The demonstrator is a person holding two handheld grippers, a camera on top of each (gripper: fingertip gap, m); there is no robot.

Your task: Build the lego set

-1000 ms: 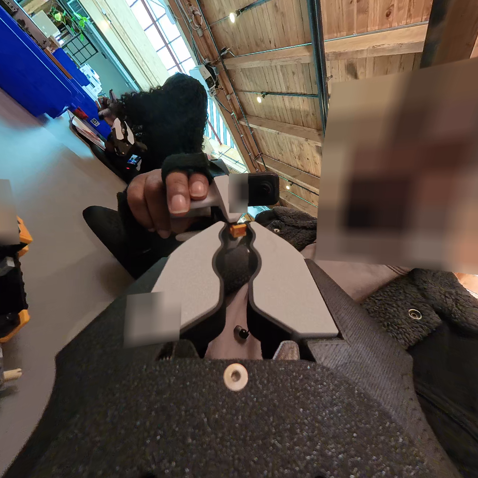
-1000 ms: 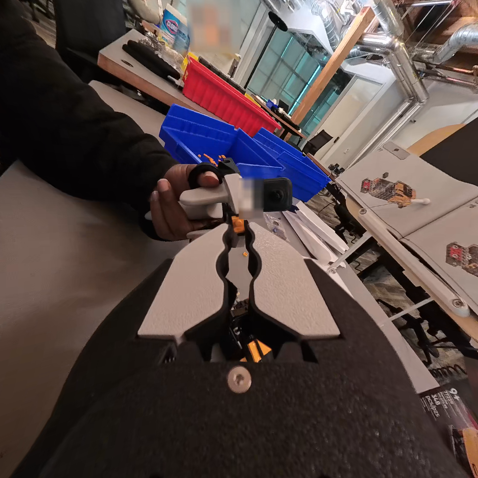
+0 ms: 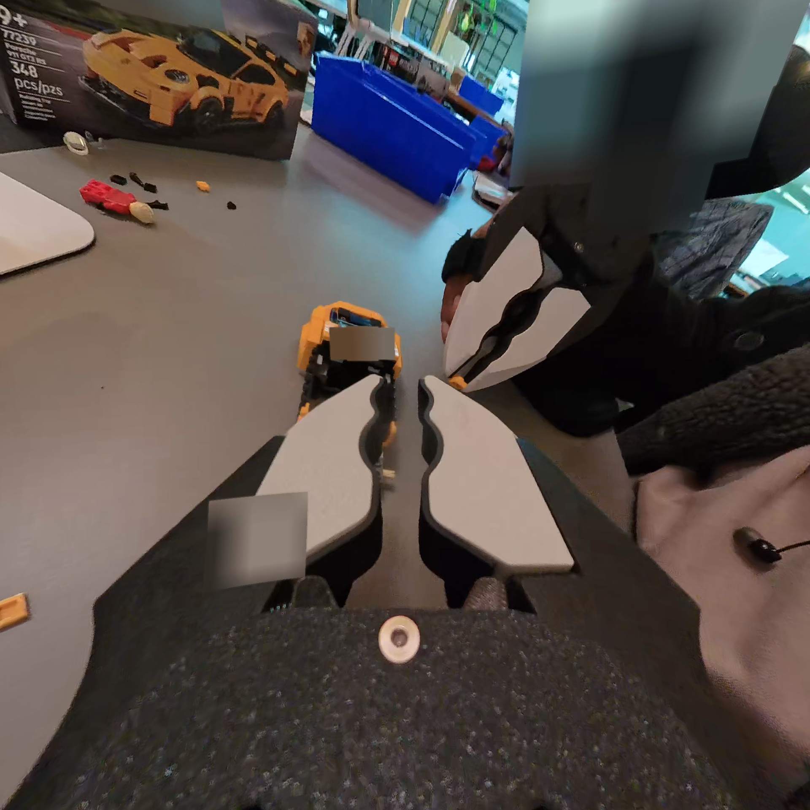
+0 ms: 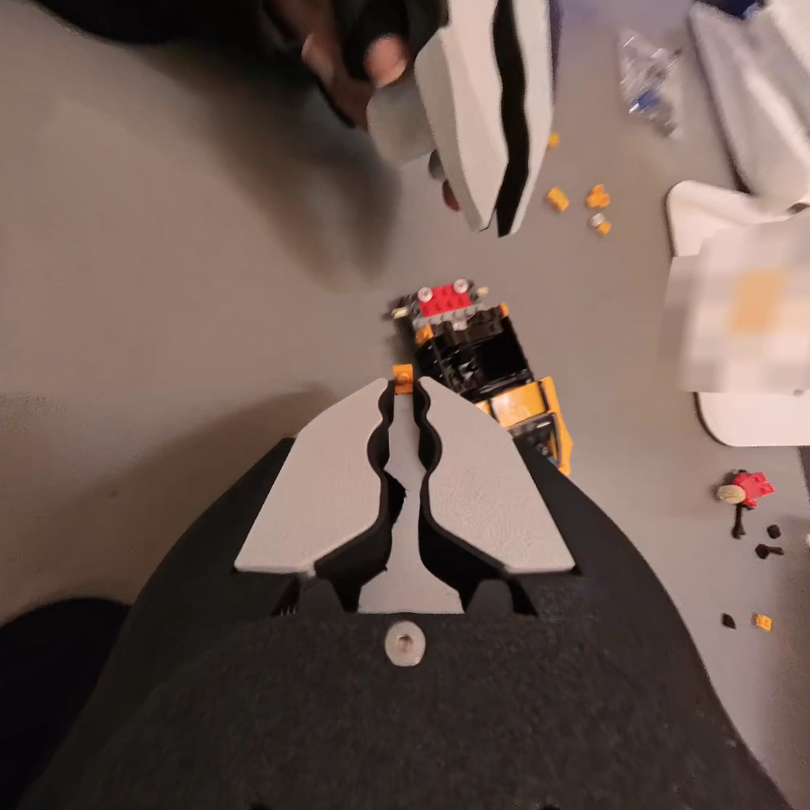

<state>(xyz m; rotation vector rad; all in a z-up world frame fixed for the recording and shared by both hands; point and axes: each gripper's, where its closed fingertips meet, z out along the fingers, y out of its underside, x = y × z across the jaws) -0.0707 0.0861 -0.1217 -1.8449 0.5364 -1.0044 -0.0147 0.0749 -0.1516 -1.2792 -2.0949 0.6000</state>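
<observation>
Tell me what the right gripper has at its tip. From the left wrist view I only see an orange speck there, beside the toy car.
Observer: The right gripper is shut on a small orange brick with one stud on top. The brick pokes out past the jaws.
Operator: What about the end of the car that my own jaws cover?
Observer: That end of the toy car looks unfinished. A red plate sits on grey and black bricks.
Operator: Are there any spare pieces outside my view?
Observer: A few loose orange pieces lie on the table, just beyond the left gripper.
</observation>
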